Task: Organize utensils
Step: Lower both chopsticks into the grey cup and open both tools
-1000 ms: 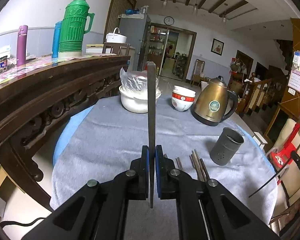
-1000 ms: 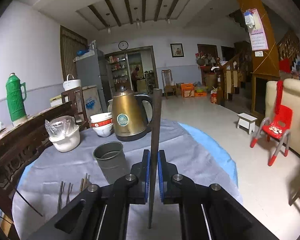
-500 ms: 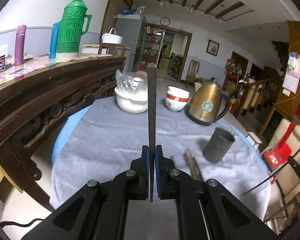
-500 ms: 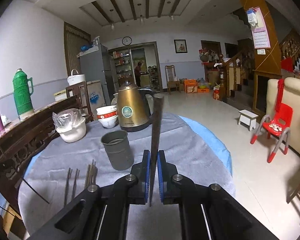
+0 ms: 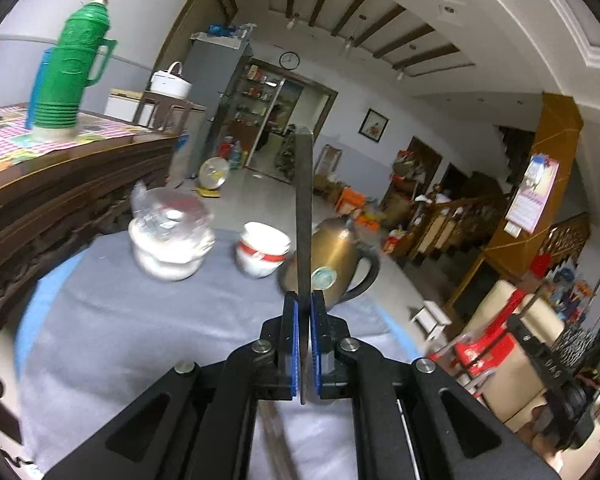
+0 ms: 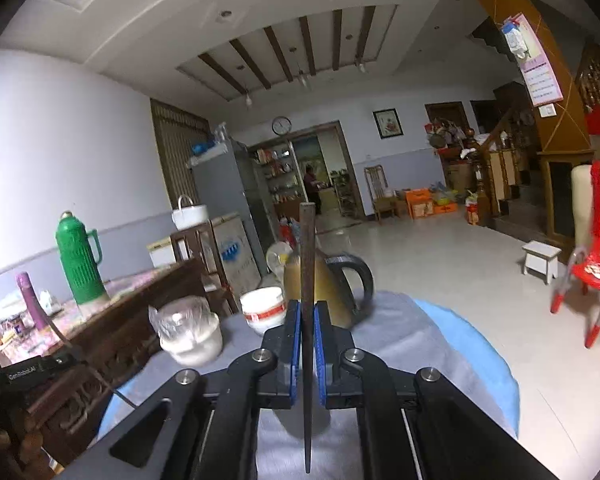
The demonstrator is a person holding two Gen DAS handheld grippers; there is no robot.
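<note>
My left gripper [image 5: 303, 304] is shut on a dark chopstick [image 5: 303, 200] that stands upright between its blue pads, above the grey-clothed round table [image 5: 140, 320]. My right gripper [image 6: 307, 308] is likewise shut on a second dark chopstick [image 6: 307, 248], also upright. Beyond both tips stand a brass kettle [image 5: 336, 256], stacked red-and-white bowls [image 5: 262, 254] and a white bowl with a plastic bag [image 5: 170, 240]. The grey utensil cup and the loose chopsticks on the cloth are out of view. Each gripper's black body shows at the edge of the other's view.
A carved wooden sideboard [image 5: 60, 192] with a green thermos [image 5: 74, 68] runs along the table's left side. To the right, off the table, are a red child's chair [image 6: 596, 268] and a small white stool [image 6: 540, 260]. The table's blue rim [image 6: 472, 344] curves at the right.
Both grippers have risen with their chopsticks still clamped. The views now look further across the room, and the grey cup and loose chopsticks have dropped out of sight.
</note>
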